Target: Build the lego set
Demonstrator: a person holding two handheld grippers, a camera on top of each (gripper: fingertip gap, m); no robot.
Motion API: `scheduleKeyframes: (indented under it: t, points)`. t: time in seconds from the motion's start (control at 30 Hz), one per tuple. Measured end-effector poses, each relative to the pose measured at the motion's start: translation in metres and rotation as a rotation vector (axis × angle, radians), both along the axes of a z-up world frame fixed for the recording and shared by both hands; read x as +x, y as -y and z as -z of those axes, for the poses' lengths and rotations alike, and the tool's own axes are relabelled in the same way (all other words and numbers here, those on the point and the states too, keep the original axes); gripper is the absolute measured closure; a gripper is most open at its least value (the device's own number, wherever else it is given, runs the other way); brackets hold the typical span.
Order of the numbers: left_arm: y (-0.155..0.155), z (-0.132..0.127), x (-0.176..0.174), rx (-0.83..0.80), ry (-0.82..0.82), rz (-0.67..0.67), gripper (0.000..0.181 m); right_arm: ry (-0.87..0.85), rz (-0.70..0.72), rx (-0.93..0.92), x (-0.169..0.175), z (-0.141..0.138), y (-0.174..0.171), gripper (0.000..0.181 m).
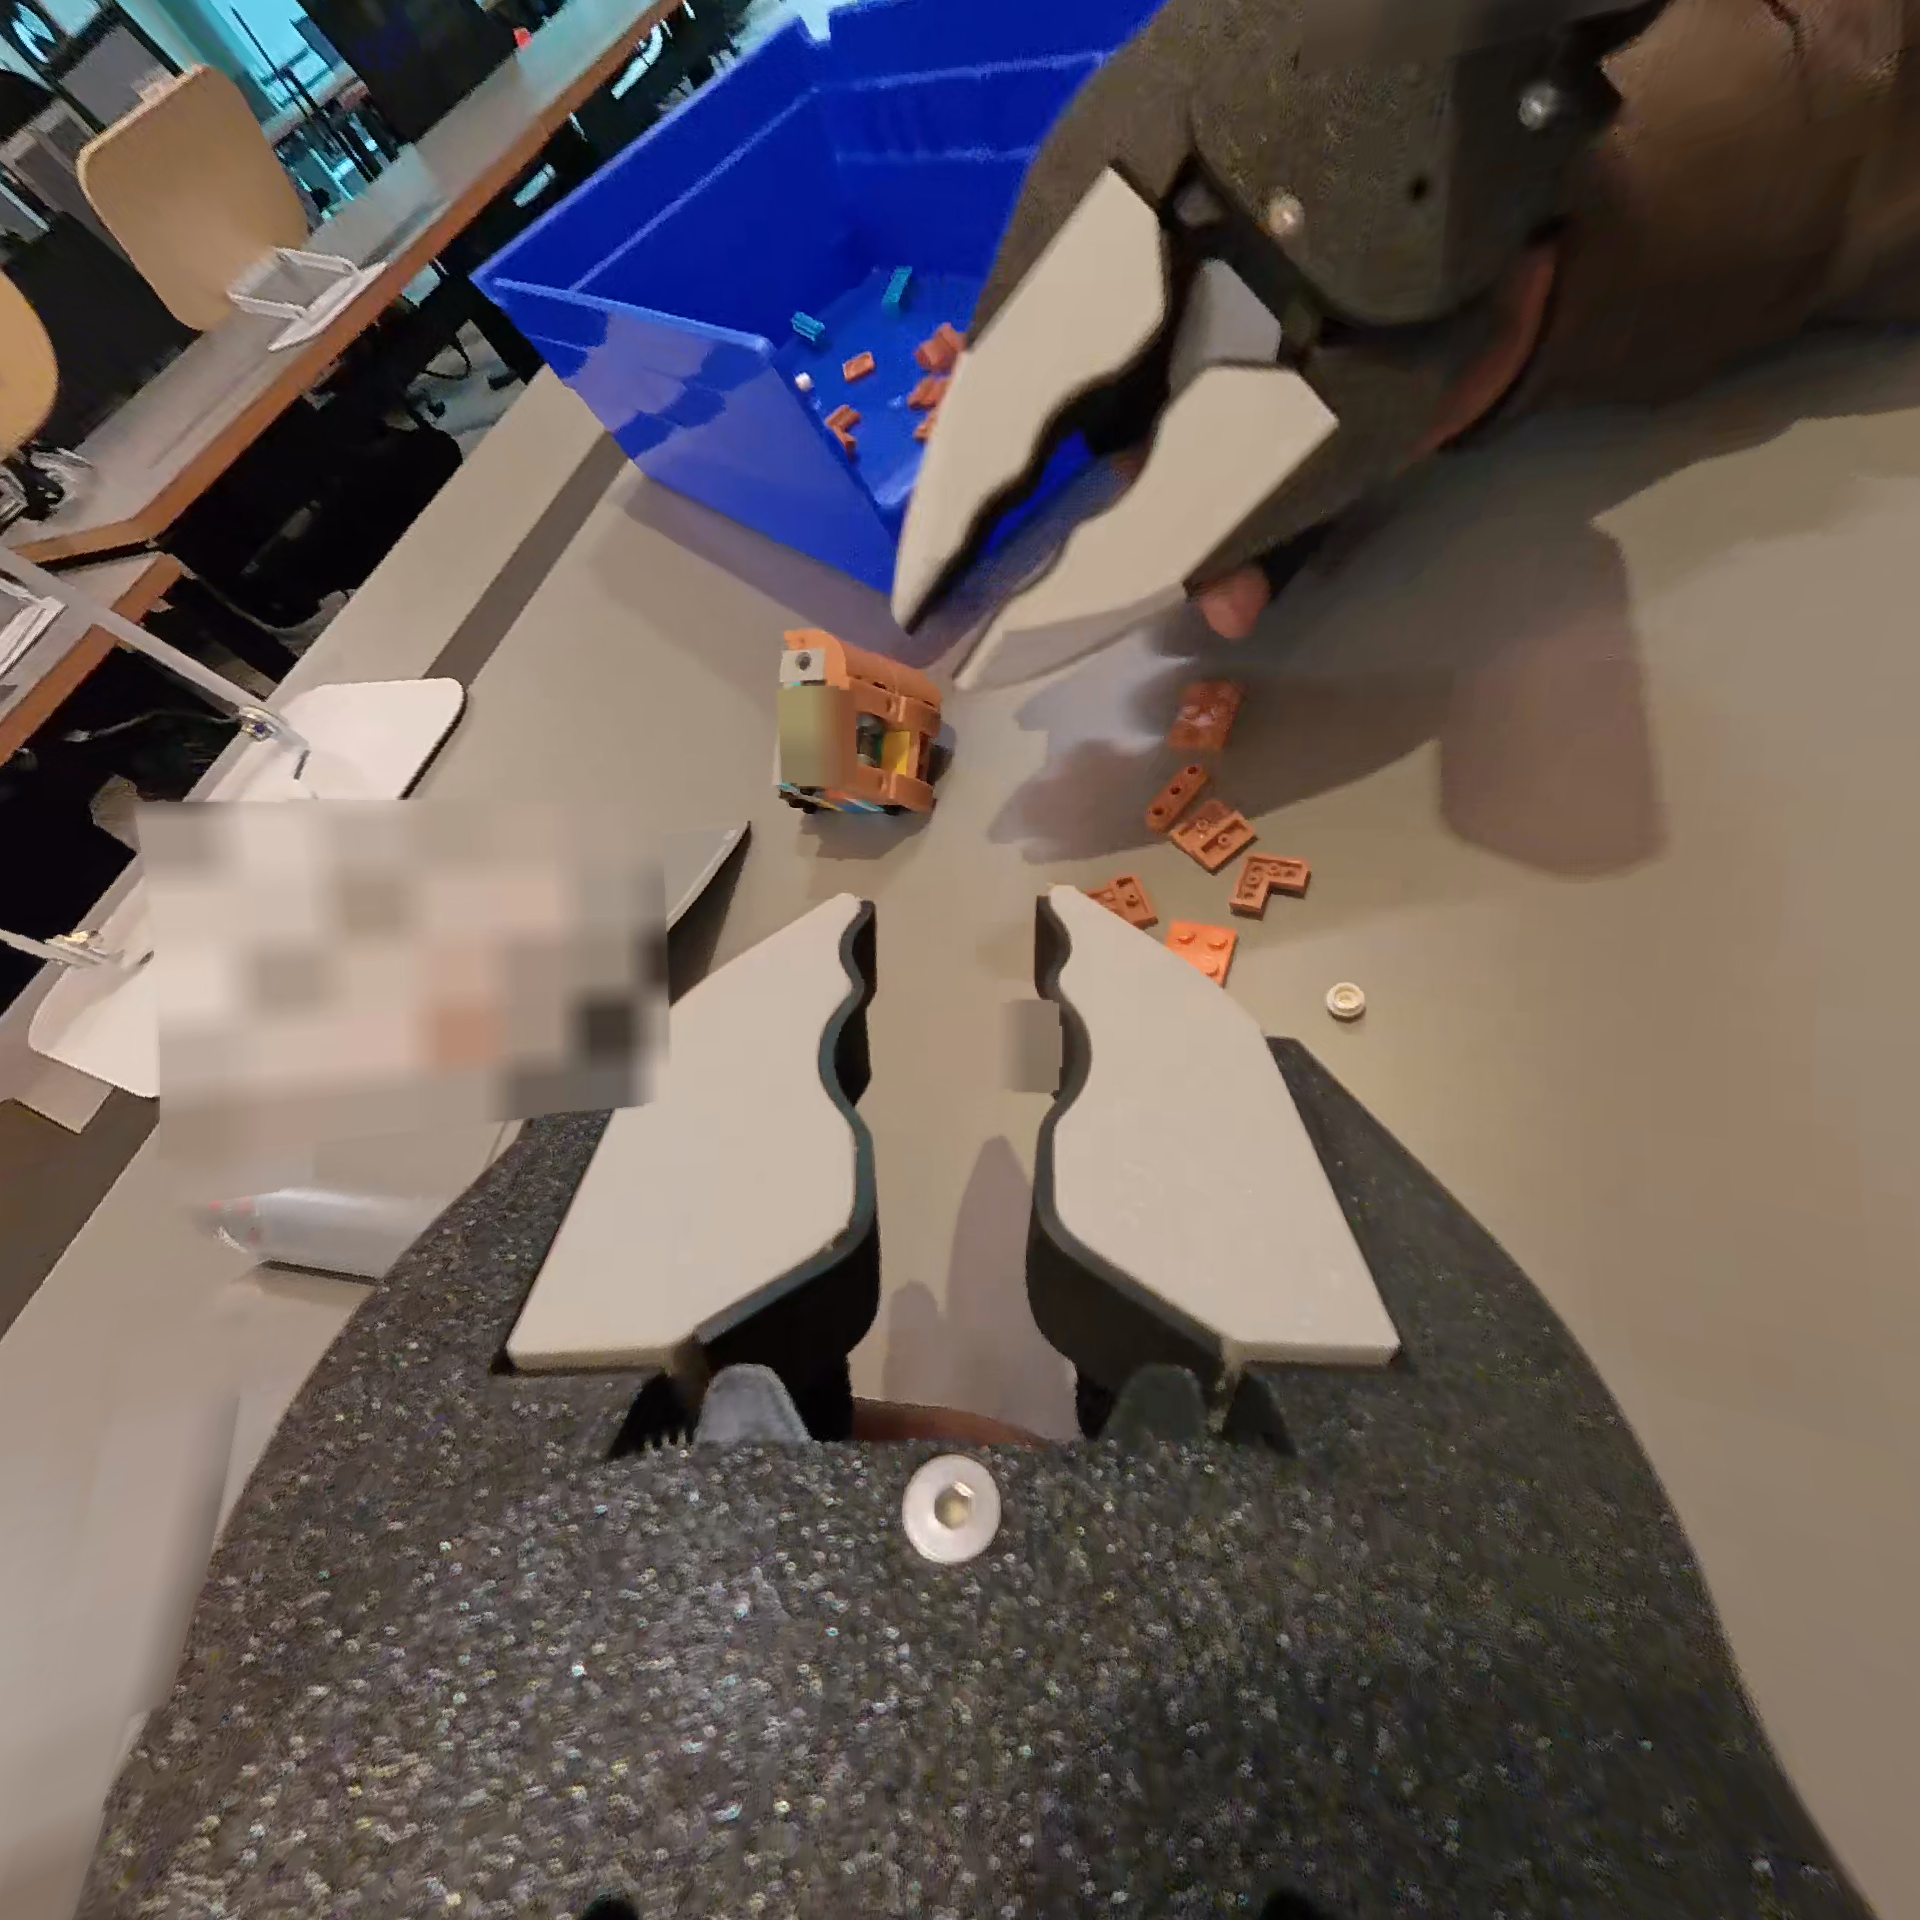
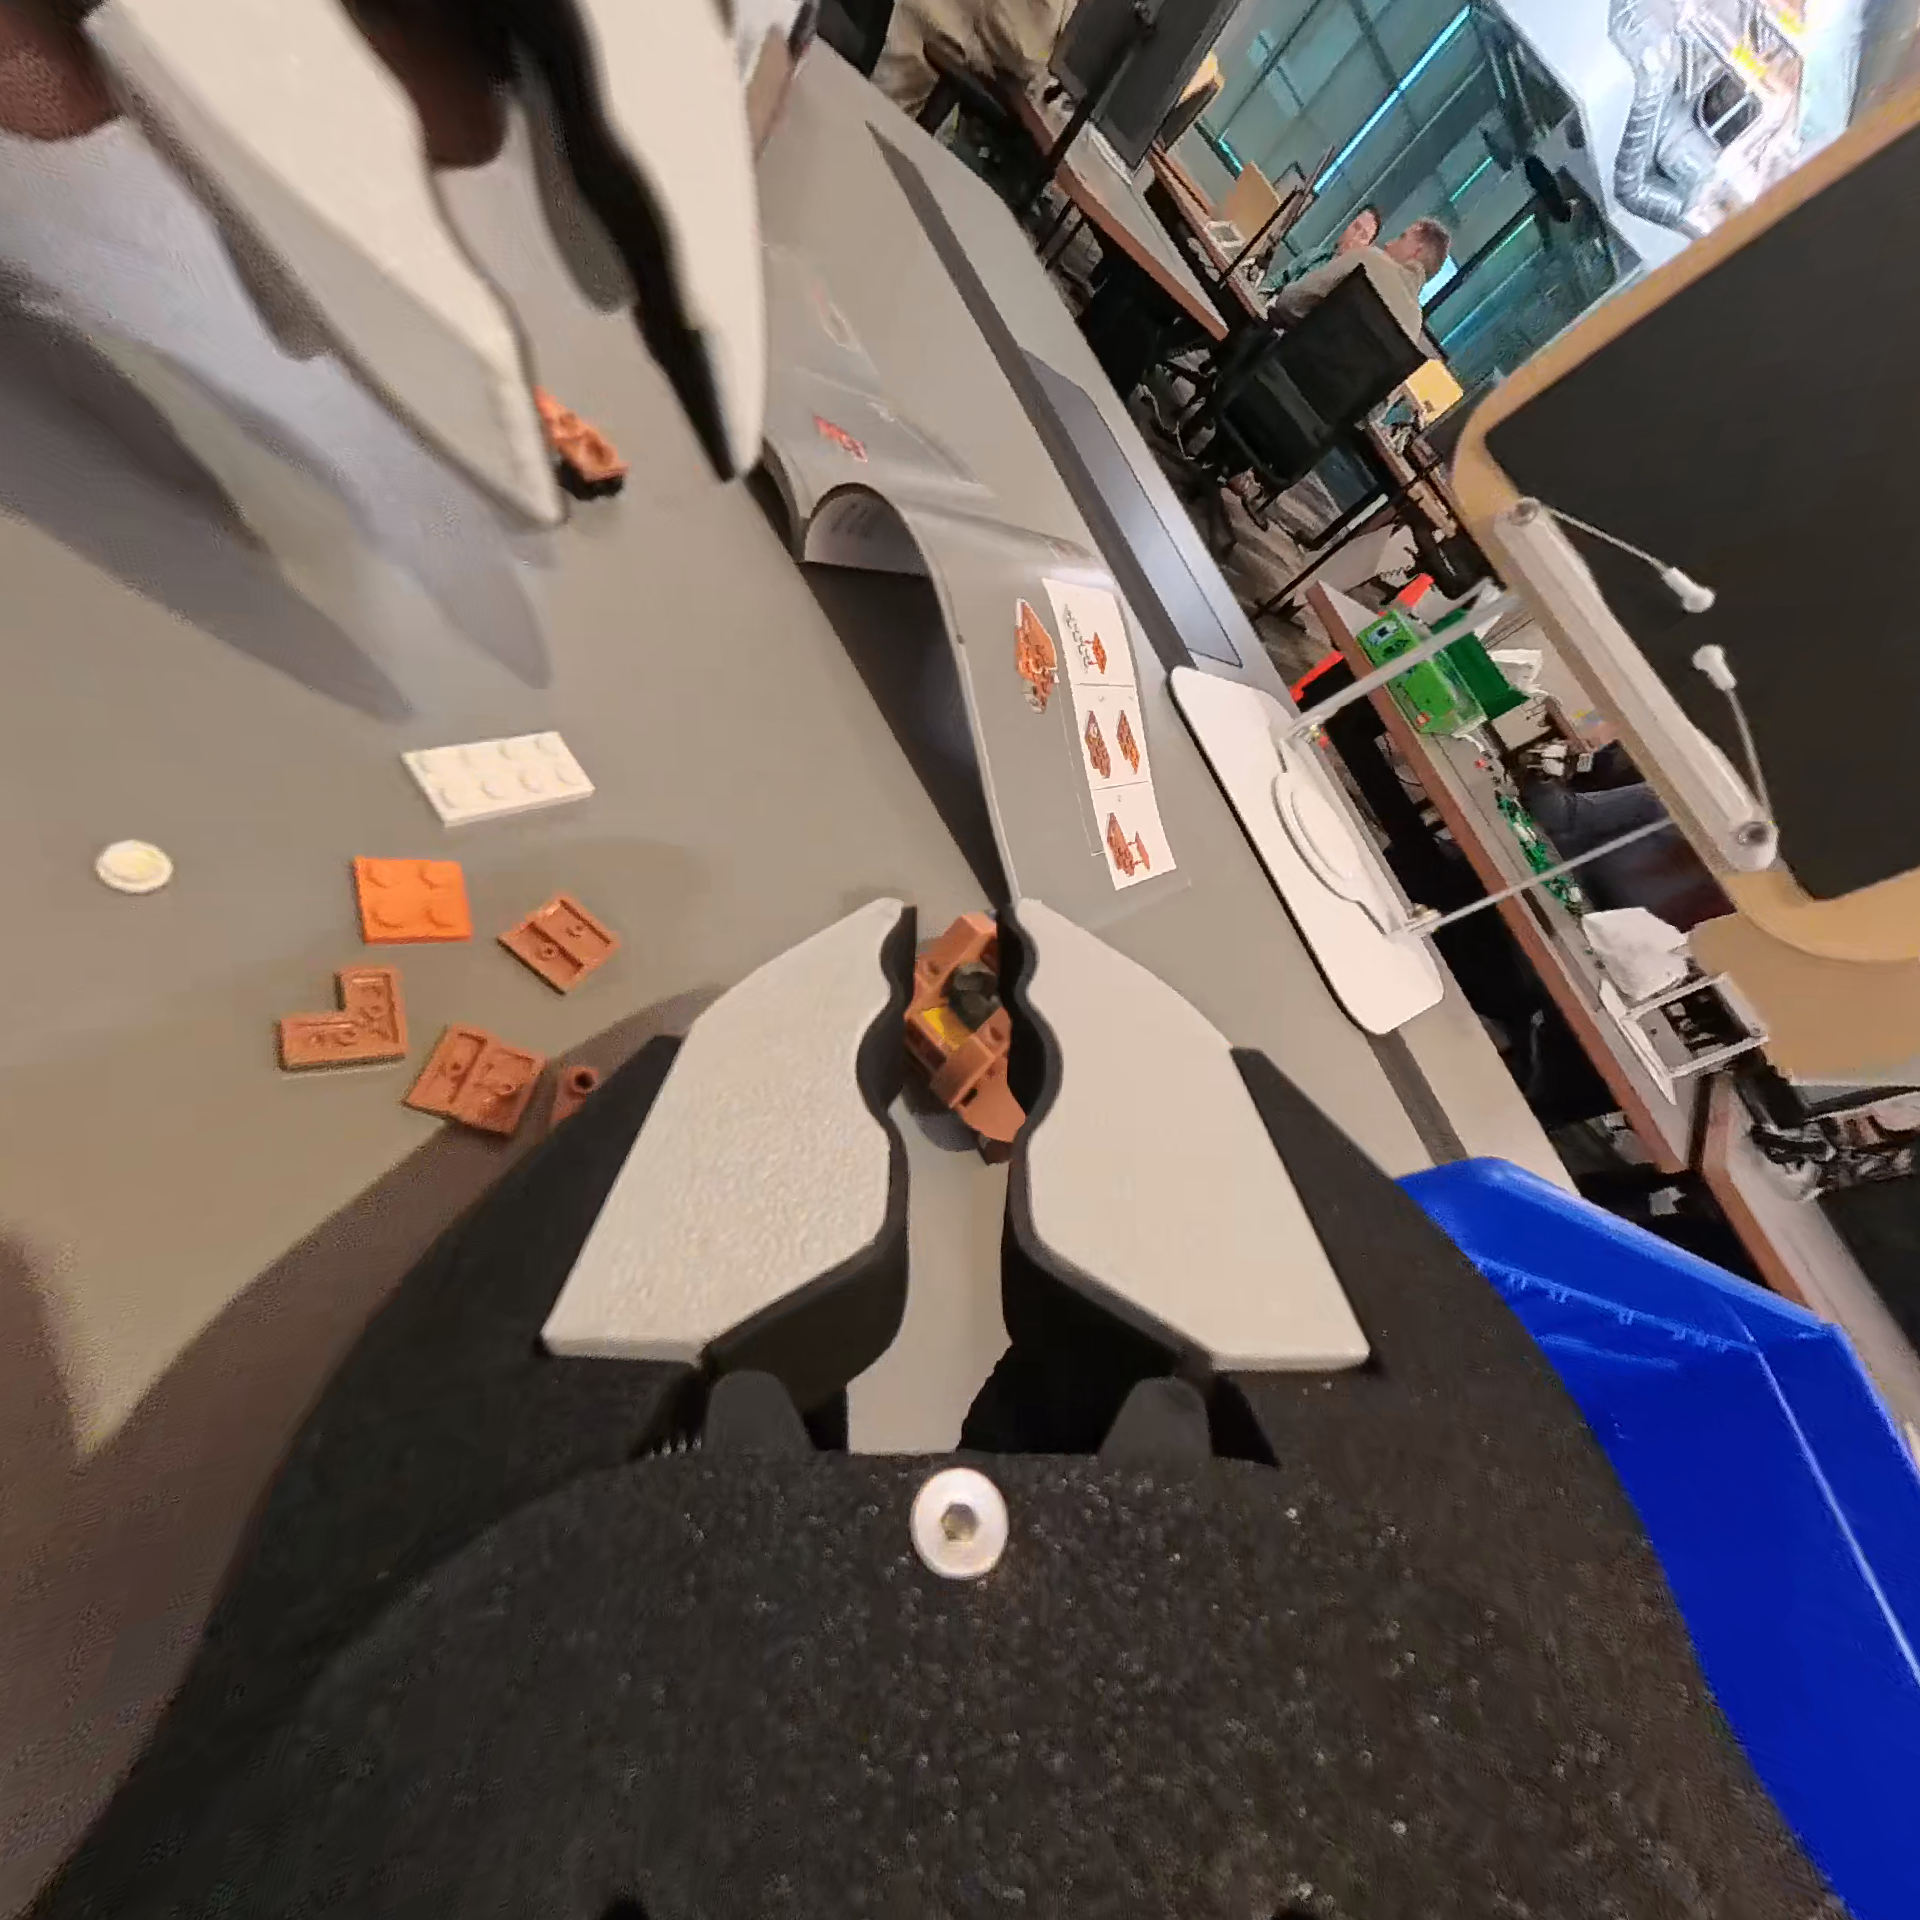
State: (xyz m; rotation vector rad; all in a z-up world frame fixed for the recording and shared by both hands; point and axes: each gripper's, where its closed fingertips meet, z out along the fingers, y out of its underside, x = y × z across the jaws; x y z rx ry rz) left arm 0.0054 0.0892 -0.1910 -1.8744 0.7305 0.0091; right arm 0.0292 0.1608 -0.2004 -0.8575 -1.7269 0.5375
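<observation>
A small brown lego model (image 1: 857, 732) lies on the grey table (image 1: 1558, 1143). My right gripper (image 1: 935, 644) hovers just behind it with its jaws a narrow gap apart. In the right wrist view the model (image 2: 961, 1029) shows through that gap, between the fingers of the right gripper (image 2: 961, 914); I cannot tell if they touch it. My left gripper (image 1: 956, 925) is open and empty, short of the model. It also shows in the right wrist view (image 2: 634, 478), above a small brown piece (image 2: 582, 447). Loose brown plates (image 1: 1210, 831) and an orange plate (image 2: 410, 899) lie beside them.
A blue bin (image 1: 779, 312) with several small pieces stands behind the model. A white plate (image 2: 499, 774) and a white round piece (image 2: 133, 865) lie near the brown plates. An open instruction booklet (image 2: 1039, 675) and a white stand base (image 2: 1309, 831) lie near the table edge. The left gripper's tips are roughly 8 cm from the right gripper's.
</observation>
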Motion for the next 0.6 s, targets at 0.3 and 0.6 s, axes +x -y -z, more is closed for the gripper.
scheduleKeyframes:
  t: [0.3,0.6]
  points:
    - [0.0,0.004,-0.007,-0.022,0.046,0.035,0.148,0.098,-0.107,-0.115,0.002,0.014,0.018,0.167]
    - [0.009,0.007,-0.029,-0.078,0.047,0.046,0.147,0.517,-0.384,-0.227,-0.018,0.036,0.088,0.151]
